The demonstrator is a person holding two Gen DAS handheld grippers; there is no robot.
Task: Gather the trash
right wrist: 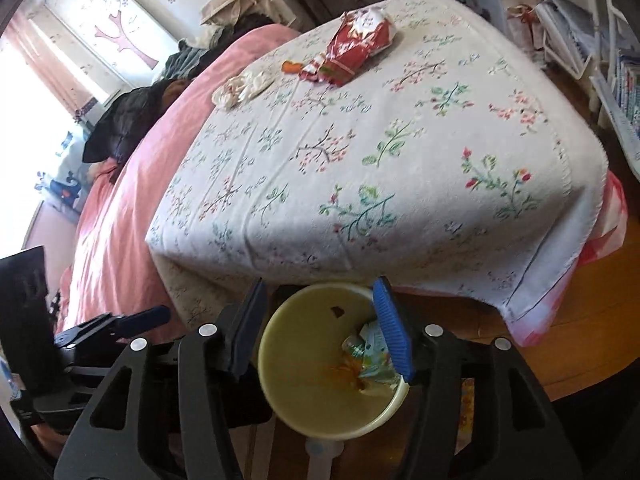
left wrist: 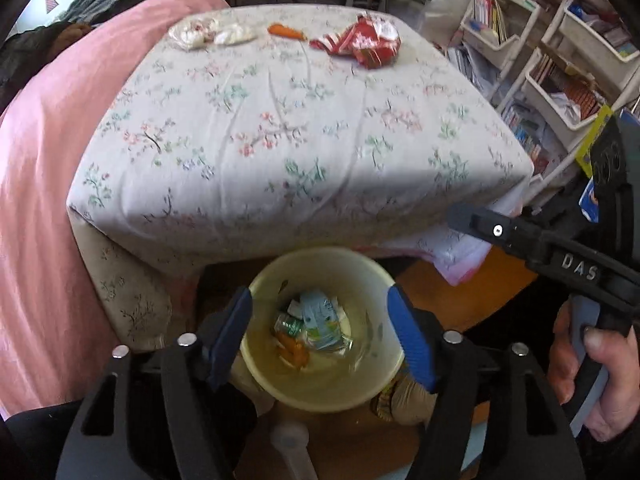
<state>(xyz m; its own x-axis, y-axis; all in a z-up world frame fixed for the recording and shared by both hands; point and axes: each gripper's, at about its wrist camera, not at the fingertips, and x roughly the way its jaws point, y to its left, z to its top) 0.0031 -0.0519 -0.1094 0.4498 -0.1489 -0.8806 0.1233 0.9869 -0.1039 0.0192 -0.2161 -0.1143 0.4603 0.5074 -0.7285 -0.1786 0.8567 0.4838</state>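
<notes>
A pale yellow bin [left wrist: 260,364] stands on the floor at the foot of the bed, with green-white and orange wrappers [left wrist: 320,322] inside; it also shows in the right wrist view [right wrist: 296,380]. My left gripper [left wrist: 320,340] is open and empty above the bin. My right gripper [right wrist: 322,326] is open and empty over it too. On the floral blanket [left wrist: 280,140] at the far end lie a red crumpled bag [left wrist: 360,42], a small orange wrapper [left wrist: 285,32] and a clear plastic bag [left wrist: 208,34]. They also show in the right wrist view: red bag [right wrist: 354,50], orange wrapper [right wrist: 291,67], clear bag [right wrist: 242,86].
A pink duvet [left wrist: 44,200] covers the bed's left side, with dark clothes [right wrist: 128,120] on it. White shelves with books [left wrist: 560,80] stand at the right. The floor [right wrist: 560,344] is wood. The right gripper's body [left wrist: 560,256] reaches in from the right.
</notes>
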